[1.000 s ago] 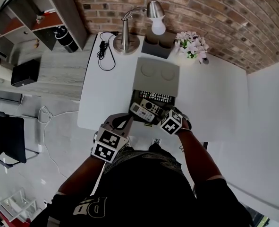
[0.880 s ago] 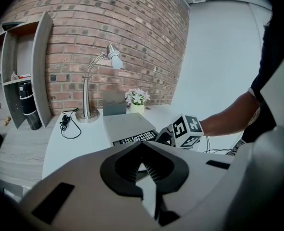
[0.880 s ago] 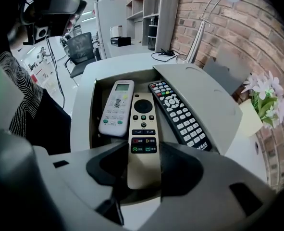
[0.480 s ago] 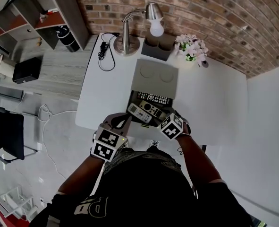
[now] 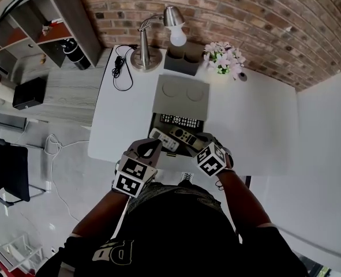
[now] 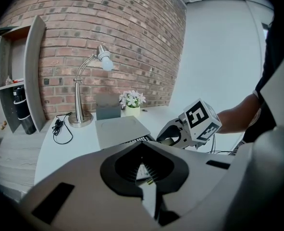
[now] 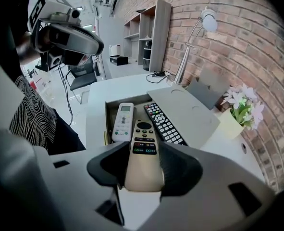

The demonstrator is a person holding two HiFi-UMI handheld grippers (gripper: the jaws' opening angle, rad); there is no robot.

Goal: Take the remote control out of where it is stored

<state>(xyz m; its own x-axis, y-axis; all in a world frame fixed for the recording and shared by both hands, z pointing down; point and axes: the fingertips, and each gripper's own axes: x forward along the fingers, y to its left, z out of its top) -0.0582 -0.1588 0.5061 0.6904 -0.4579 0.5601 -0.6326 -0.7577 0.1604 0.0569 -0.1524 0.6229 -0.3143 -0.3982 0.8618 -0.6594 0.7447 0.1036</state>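
**A:** Status of the removal?

**B:** Partly done, as I judge it. The storage box (image 5: 154, 127) stands open on the bench (image 5: 257, 120), with its lid (image 5: 180, 95) lying behind it, towards the brick wall. The beige remote (image 7: 142, 153) is gripped, but it is not yet clear of the box. Its far end points over the opening, between the white remote (image 7: 122, 121) and the black remote (image 7: 163, 123). I cannot tell whether that end touches anything inside.

**A:** What is left to do?

**B:** Lift the remote fully clear of the box wall and bring it away. The other two remotes lie flat in the box and appear untouched.

**A:** State of the right tongs?

**B:** The right tongs (image 7: 142, 165) are clenched on the beige remote. The jaws stand wide because they span the full width of the body, one pad on each long edge, below the button block. They point steeply down.

**A:** And the left tongs?

**B:** The left tongs (image 6: 144, 177) are closed and empty. The jaws are together with nothing between them. They hover at the box's near left corner, close to the right tongs, and touch nothing.
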